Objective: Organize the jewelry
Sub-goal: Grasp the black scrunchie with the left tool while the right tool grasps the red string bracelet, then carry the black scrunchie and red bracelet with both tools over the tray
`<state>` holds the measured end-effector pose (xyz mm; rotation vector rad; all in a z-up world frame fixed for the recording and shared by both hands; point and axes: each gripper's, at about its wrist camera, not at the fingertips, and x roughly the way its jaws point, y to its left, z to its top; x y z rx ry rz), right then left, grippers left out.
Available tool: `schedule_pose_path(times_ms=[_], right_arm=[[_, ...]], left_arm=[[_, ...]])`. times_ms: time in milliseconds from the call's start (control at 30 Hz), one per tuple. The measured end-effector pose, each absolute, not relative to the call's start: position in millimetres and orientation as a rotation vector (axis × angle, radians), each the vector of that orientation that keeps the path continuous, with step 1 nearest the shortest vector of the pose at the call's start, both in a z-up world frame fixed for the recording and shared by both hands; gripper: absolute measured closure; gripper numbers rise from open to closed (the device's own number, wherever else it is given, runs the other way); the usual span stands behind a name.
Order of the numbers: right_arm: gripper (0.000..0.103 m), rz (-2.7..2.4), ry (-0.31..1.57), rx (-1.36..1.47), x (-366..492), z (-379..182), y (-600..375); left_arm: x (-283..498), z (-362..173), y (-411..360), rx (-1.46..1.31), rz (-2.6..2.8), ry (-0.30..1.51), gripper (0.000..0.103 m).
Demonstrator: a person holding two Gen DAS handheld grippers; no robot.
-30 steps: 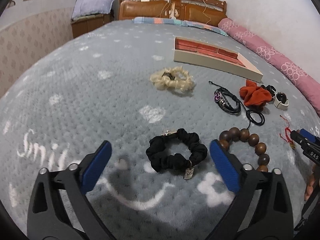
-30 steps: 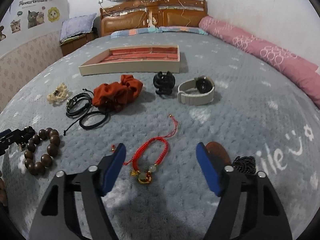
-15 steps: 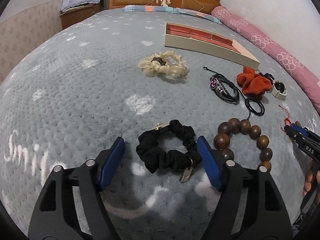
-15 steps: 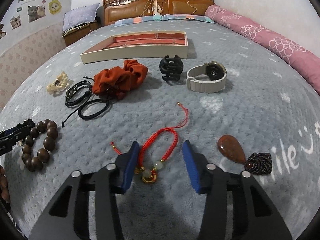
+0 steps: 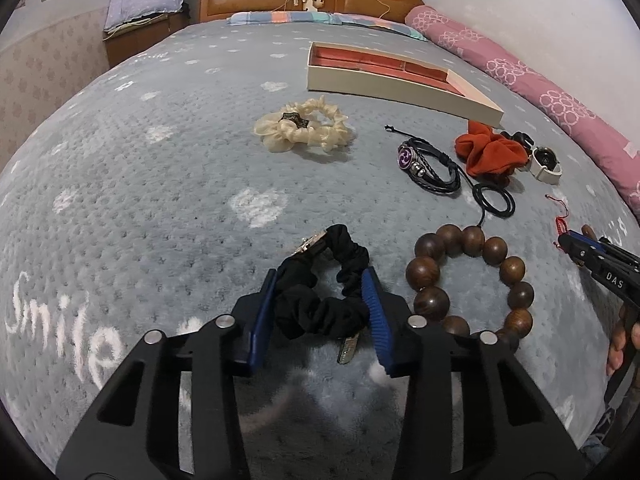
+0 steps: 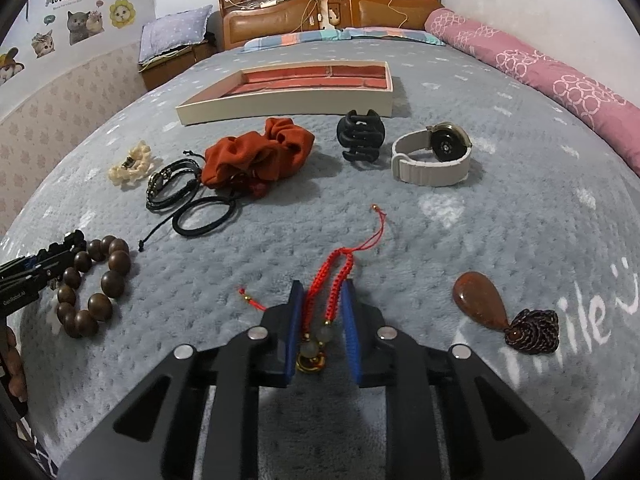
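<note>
My left gripper [image 5: 320,280] is closed around a black scrunchie [image 5: 320,304] with a small metal charm; it lies squeezed between the blue pads on the grey blanket. My right gripper [image 6: 322,290] is closed around a red braided string bracelet [image 6: 340,268] with pale beads and a gold charm, also on the blanket. The long cream jewelry box [image 5: 400,76] with red lining lies open farther back; it also shows in the right wrist view [image 6: 288,96].
A wooden bead bracelet [image 5: 472,280], cream scrunchie [image 5: 304,130], black leather bracelets [image 5: 428,164], black cord loop [image 6: 204,216], orange scrunchie [image 6: 256,152], black claw clip [image 6: 360,136], beige-strap watch [image 6: 434,156] and brown teardrop pendant [image 6: 480,300] lie on the bed. Pink bolster [image 6: 560,80] lines the right.
Both grippers moved down and forward and narrowed from wide open. The left closed around the black scrunchie, the right around the red bracelet.
</note>
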<state>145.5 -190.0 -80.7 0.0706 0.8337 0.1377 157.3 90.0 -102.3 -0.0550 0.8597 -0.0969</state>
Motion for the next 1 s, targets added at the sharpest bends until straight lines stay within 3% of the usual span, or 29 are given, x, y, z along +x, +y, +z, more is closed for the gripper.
schedule_pose_path(times_ms=[133,300,1000], right_arm=[[0.094,0.147,0.827,0.072,145,-81,-190],[0.095,0.152,0.819,0.07,144,-80,-189],[0.097,0.173,0.777,0.077,138,-68,-193]], left_arm=[[157,-102,91,-0.063,-0.102,0.859,0.073],[154,-101,87,-0.033,-0.087,0.845,0.082],[149,-88,85,-0.006,-0.042,0.806,0.088]])
